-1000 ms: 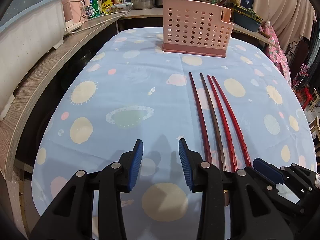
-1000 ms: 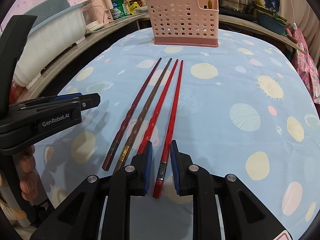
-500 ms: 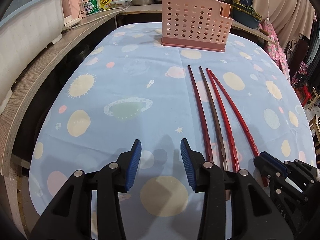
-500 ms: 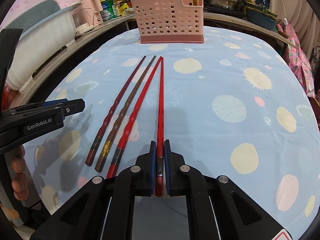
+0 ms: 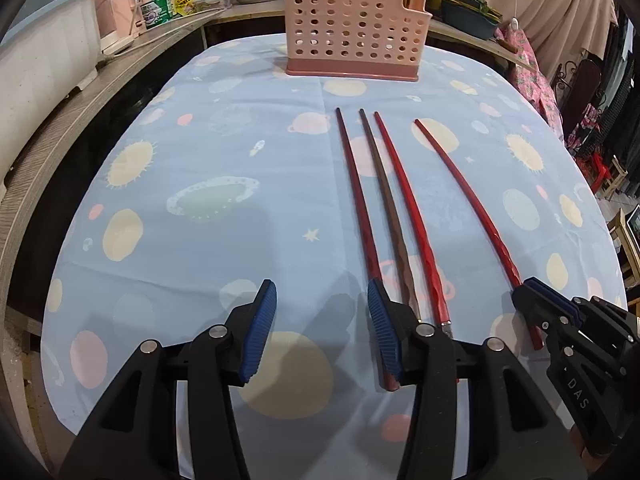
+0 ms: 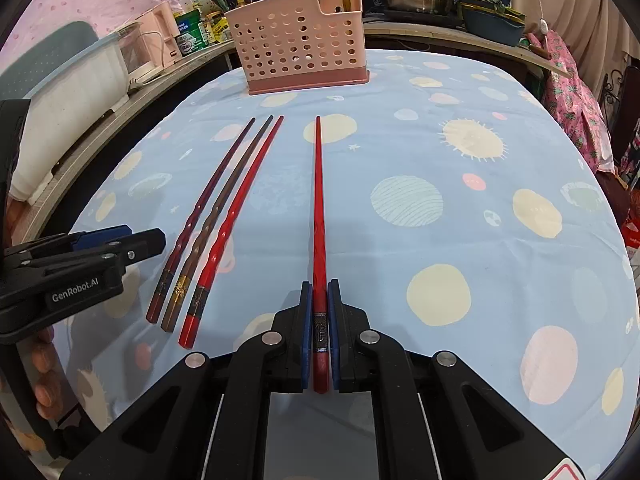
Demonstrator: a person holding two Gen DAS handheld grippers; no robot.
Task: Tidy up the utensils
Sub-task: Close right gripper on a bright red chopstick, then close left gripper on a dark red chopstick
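Progress looks early: right gripper point(image 6: 319, 320) is clamped on one bright red chopstick point(image 6: 318, 200) by its thick end, while three more chopsticks point(image 6: 218, 216) lie side by side on the planet-print tablecloth point(image 6: 460, 220). Left gripper point(image 5: 320, 328) hovers spread apart, holding nothing. Pink perforated utensil holder point(image 6: 300, 56) waits at the table's far end.

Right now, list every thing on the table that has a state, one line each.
Right gripper: shut on the bright red chopstick.
Left gripper: open, holding nothing.
Bright red chopstick: gripped near its thick end, apart from the other three.
Three chopsticks: lying flat side by side on the tablecloth.
Pink holder: upright at the far end of the table.
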